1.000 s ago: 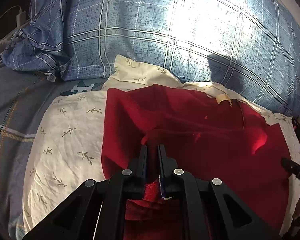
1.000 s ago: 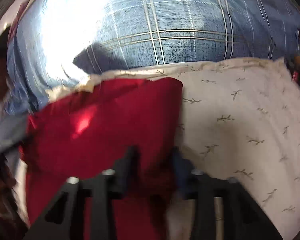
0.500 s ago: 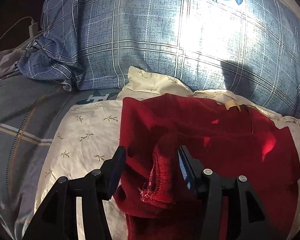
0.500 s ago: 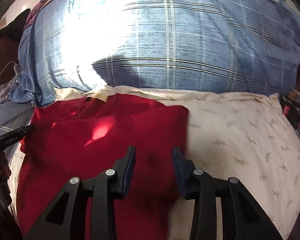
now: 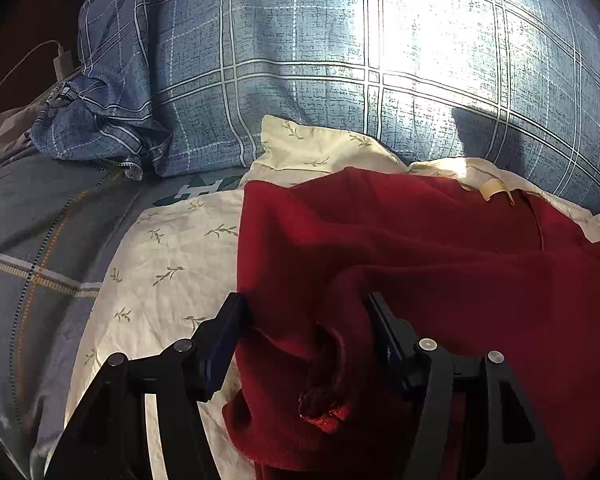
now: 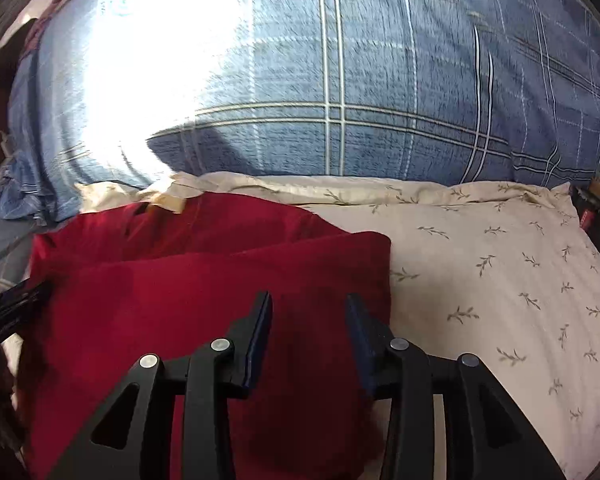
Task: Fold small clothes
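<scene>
Filling the back of both views, a blue plaid pillow (image 5: 380, 60) leans behind a cream leaf-print pillow (image 6: 500, 272), and on the cream one lies the red garment (image 5: 440, 264), spread broad with a pale label (image 5: 494, 190) at its far edge. In the right wrist view its top layer already lies doubled over, ending in a straight fold edge (image 6: 388, 272) on the cream cover. The left hand-held gripper (image 5: 306, 312) is opening its jaws, and a bunched red cuff (image 5: 324, 408) sags loose between them, not pressed by either pad. The right hand-held gripper (image 6: 308, 312) hangs over the folded layer, jaws apart and holding nothing. One fold looks just laid and released. Next, I judge, the loose cuff needs tucking flat before a fresh edge is pinched.
</scene>
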`<state>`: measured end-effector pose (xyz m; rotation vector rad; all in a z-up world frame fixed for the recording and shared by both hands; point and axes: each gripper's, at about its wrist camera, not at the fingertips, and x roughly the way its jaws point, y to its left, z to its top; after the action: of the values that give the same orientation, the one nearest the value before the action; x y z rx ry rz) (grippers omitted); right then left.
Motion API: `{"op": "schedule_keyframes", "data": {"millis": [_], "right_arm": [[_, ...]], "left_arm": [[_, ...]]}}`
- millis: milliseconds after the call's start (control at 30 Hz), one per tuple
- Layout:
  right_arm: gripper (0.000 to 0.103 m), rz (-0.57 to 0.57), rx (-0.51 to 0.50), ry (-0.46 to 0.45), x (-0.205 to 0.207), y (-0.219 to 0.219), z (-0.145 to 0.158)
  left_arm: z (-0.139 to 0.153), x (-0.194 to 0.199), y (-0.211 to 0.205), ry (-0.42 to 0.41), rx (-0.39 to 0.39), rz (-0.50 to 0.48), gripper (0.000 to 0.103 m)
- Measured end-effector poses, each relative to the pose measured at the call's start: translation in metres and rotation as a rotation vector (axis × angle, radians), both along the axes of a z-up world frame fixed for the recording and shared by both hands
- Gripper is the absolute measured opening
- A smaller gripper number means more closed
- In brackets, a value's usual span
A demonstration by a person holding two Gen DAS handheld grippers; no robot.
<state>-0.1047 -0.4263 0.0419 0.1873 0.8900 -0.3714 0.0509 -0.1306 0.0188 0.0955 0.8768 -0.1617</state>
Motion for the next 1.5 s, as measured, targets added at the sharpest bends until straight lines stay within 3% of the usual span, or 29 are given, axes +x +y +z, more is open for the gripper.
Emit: {"op": "schedule_keyframes", "data": {"millis": [100,200,267,500,633,767,933,1300,1500], "right_arm": [[0.039,0.022,-0.004,0.006,-0.013,0.01,0.002],[0.038,0.022,-0.037,0.07,-0.018,0.013,-0.016],[0.038,0.027,-0.04,0.063,-0.022,0.012,-0.02],[0.04,0.017,-0.014,0.032,-0.045,0.019,0.002],[0.044,-0.029,-0.056,0.112,-0.046,0.013,-0.017],[0.045,-0.063,0.063,0.05,-0.061,0.003,-0.008],[0.053,-0.043,0.09,0.018,-0.079,0.011,0.003],[0.053,0.001,0.115,-0.003,-0.103,0.042,0.012],[0.059,0.001,0.113,-0.007,-0.102,0.048,0.009]], "left_arm": [[0.0,0.0,0.001,-0.004,0.0,0.0,0.062],[-0.001,0.001,0.001,-0.005,0.0,-0.001,0.063],[-0.001,0.0,0.001,-0.004,0.003,0.0,0.063],[0.005,-0.012,0.007,0.001,-0.008,0.0,0.063],[0.009,-0.025,0.009,0.006,-0.01,-0.002,0.063],[0.016,-0.044,0.012,-0.003,0.008,-0.016,0.062],[0.028,-0.072,0.021,-0.024,0.006,-0.027,0.063],[0.034,-0.116,0.04,-0.004,0.007,-0.026,0.063],[0.033,-0.126,0.046,0.011,-0.002,-0.019,0.063]]}}
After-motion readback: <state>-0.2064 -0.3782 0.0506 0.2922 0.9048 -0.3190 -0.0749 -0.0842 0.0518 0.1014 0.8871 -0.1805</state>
